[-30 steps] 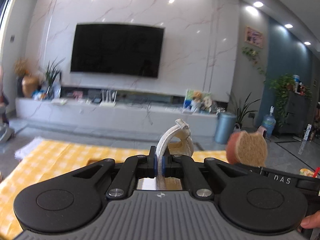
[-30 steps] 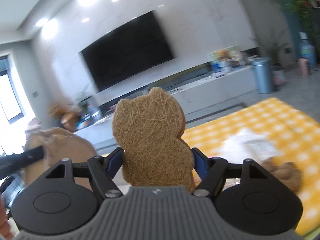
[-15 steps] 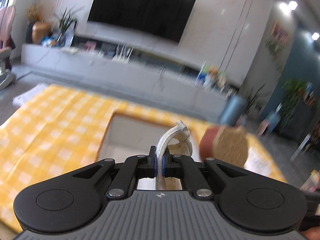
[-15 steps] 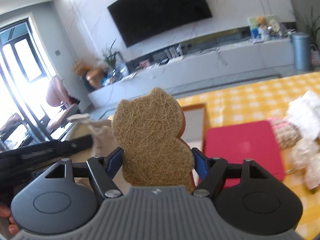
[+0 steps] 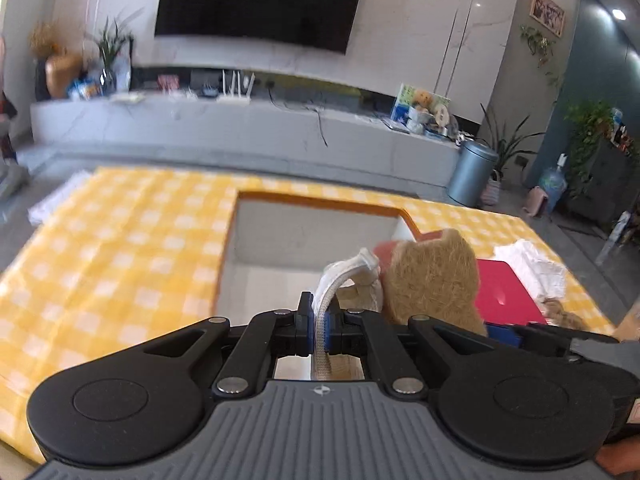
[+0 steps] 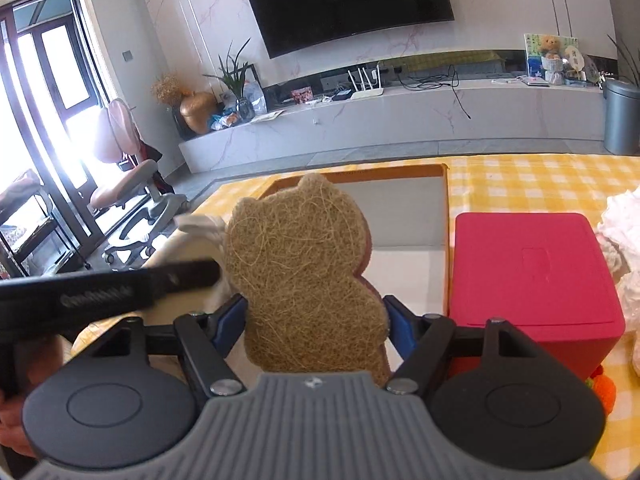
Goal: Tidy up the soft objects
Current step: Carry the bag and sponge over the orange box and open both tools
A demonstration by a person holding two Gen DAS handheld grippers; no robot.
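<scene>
My left gripper is shut on the edge of a flat beige loofah pad with a white fabric rim and loop. My right gripper is shut on a bear-shaped loofah sponge with a reddish back, held upright by its sides. Both pieces hang over an open box with an orange rim sunk in the yellow checked cloth. In the left wrist view the bear sponge sits just right of the beige pad. The left gripper's finger crosses the right wrist view beside the sponge.
A red lidded box stands right of the open box. White soft cloths and a brown knitted item lie further right. A small orange thing sits below the red box. A TV wall and cabinet lie beyond the table.
Both grippers have dropped and tilted down towards the table, so the open box and red box now fill the views. The bear sponge has come close beside the beige pad. Both grips are unchanged.
</scene>
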